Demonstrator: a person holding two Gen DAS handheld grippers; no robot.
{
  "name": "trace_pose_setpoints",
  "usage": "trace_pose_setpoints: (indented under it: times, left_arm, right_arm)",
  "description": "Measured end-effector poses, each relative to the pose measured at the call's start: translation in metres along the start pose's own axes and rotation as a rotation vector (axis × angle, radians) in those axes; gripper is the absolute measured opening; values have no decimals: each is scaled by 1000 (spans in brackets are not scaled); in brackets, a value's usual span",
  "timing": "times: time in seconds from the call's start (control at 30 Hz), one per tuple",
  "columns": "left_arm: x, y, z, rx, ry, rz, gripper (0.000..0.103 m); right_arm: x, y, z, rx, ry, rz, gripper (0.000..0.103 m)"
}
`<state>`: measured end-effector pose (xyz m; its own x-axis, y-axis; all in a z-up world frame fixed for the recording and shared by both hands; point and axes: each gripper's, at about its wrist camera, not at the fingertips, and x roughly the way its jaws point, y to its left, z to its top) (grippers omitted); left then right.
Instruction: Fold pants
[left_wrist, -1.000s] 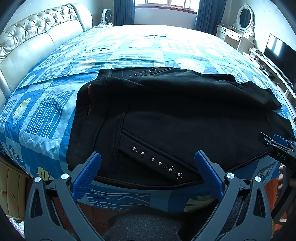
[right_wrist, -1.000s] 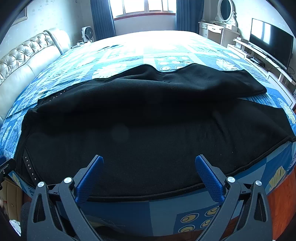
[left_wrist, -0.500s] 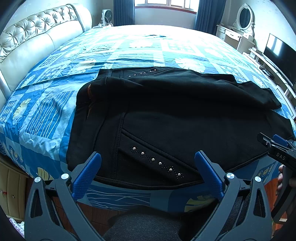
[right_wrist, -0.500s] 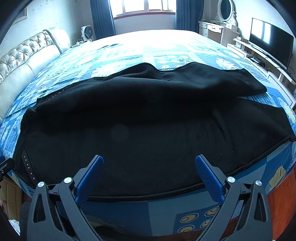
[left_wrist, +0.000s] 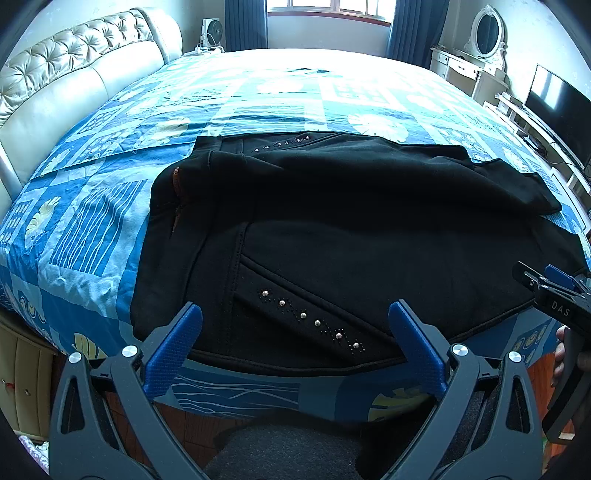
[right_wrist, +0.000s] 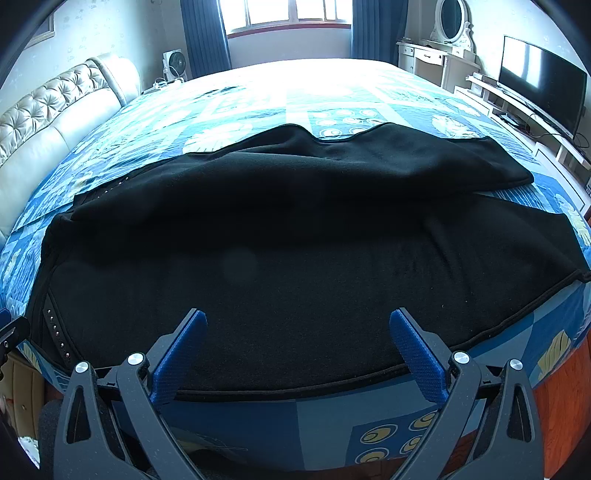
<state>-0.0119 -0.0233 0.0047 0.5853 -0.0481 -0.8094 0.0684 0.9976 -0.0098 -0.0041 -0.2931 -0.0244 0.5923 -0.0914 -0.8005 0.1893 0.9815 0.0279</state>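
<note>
Two claws hover at the near edge of the bed, both released and grasping nothing: the left claw (left_wrist: 294, 332) spreads its blue pads over the studded pocket of the pants (left_wrist: 332, 240), and the right claw (right_wrist: 297, 341) spreads over the plain leg cloth. Compared with the views of a second ago, nothing has shifted; claws and cloth lie as they did, which suggests a pause before the first grasp, with the fold proper not yet begun. The pants lie flat across the bedspread (left_wrist: 92, 229), waistband toward the headboard side and legs running toward the television side, the far leg overlapping the near one, and the near hem lies close along the bed edge. A row of studs (left_wrist: 310, 319) marks the pocket just ahead of the left claw. Farther off stand the headboard (left_wrist: 66, 85), a fan (right_wrist: 173, 64), the window (right_wrist: 288, 14), a dressing table with mirror (right_wrist: 450, 22) and a television (right_wrist: 541, 81). Nothing lies on the pants or between them and the claws.
</note>
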Motion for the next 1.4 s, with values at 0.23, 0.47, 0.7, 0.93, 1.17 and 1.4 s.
trace_pose_setpoints:
  times: [0.23, 0.47, 0.7, 0.93, 1.17, 1.4]
  left_arm:
    - [1, -2, -2, 3, 2, 0, 101]
    - [2, -3, -3, 3, 5, -2, 101]
    - [4, -4, -5, 6, 10, -4, 101]
    - [7, -3, -4, 8, 19, -6, 101]
    - [8, -2, -5, 11, 23, -7, 101]
    - [10, -2, -5, 14, 27, -9, 101]
  right_arm:
    - [2, 0, -2, -1, 1, 1, 99]
    - [4, 1, -4, -4, 6, 4, 99]
    - [6, 3, -5, -12, 16, 8, 99]
    - [6, 4, -6, -16, 23, 12, 99]
    - [7, 5, -6, -19, 28, 14, 99]
    - [7, 5, -6, -18, 31, 20, 99]
